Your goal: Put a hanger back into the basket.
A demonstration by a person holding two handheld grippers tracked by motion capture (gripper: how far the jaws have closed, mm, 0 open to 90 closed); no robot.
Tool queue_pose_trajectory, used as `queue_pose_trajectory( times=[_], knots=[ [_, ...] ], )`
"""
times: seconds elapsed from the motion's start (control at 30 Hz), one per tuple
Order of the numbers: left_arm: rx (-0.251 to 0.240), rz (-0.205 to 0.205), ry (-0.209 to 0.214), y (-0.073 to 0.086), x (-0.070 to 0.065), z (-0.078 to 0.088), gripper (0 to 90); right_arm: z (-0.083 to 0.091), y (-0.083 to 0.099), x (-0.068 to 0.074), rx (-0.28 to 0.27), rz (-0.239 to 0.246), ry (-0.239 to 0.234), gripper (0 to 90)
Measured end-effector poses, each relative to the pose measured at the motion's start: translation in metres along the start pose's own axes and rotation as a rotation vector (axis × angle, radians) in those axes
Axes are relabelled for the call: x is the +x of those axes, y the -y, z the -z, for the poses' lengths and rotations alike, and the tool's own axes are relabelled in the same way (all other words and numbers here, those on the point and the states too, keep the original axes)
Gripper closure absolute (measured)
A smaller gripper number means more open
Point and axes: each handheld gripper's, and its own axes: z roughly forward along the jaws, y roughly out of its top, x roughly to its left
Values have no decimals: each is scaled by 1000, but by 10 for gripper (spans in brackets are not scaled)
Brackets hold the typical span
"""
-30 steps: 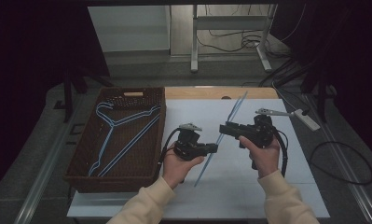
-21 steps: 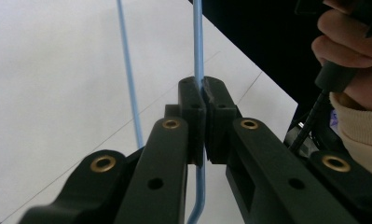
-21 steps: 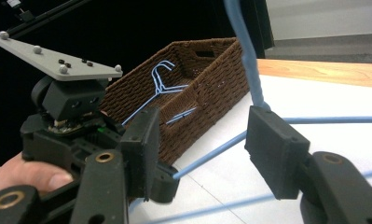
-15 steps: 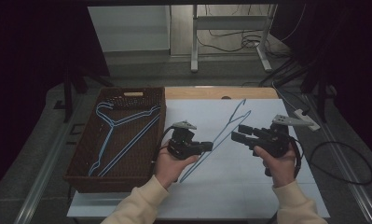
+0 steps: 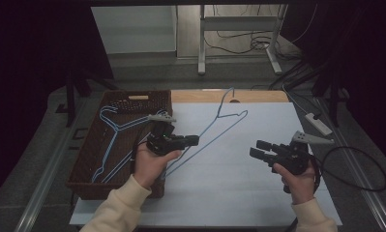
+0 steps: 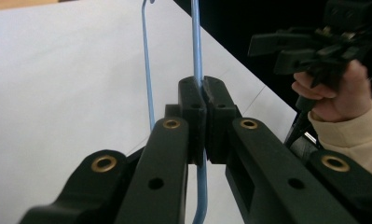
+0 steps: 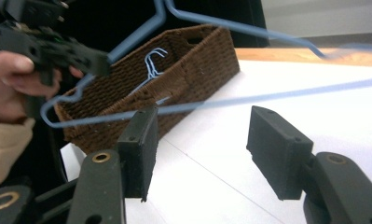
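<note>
One hand alone carries the load here: the left gripper [image 5: 193, 140] has its jaws pressed together on one wire arm of the light-blue wire coat hanger [image 5: 215, 126], which the left gripper view shows pinched between the two black pads [image 6: 191, 100] with the wire running straight up out of them. The right gripper [image 5: 257, 149] stands well apart to the side with its jaws spread wide and nothing between them; in its own view the blue wire [image 7: 267, 98] crosses in front of the gap without touching either pad. The hanger is held over the white-covered bench [image 5: 239, 174], just beside the dark brown woven basket [image 5: 84, 159], in which other blue wire hangers [image 5: 114, 140] lie flat. Its long axis runs on a diagonal from the near end, by the left hand, up to the far edge of the bench, and its hook [image 5: 228, 95] points away from the person, toward that far edge. The step in hand looks like carrying this hanger across to the basket, and to do it well the grip should stay firm, since a thin wire can pivot in a single pinch. I would swing the hook round until the long axis lines up with the basket's length, matching the hangers already there, lower it level so no end catches the rim, and let go only once it rests.
</note>
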Motion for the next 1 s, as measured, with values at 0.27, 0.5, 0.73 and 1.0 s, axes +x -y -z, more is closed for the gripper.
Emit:
queue_pose_trajectory(
  times=[0.27,0.5,0.73,1.0],
  knots=[
    [-50,21,-16,1,21,42,878,0,15,-11,28,-21,26,439],
    [-81,32,-42,4,36,74,878,-1,22,-17,47,-25,49,439],
    [-107,45,-83,9,49,105,879,-2,24,-18,54,-25,55,440],
    [-173,88,-103,27,72,152,879,-6,26,-20,66,-25,61,441]
  ],
)
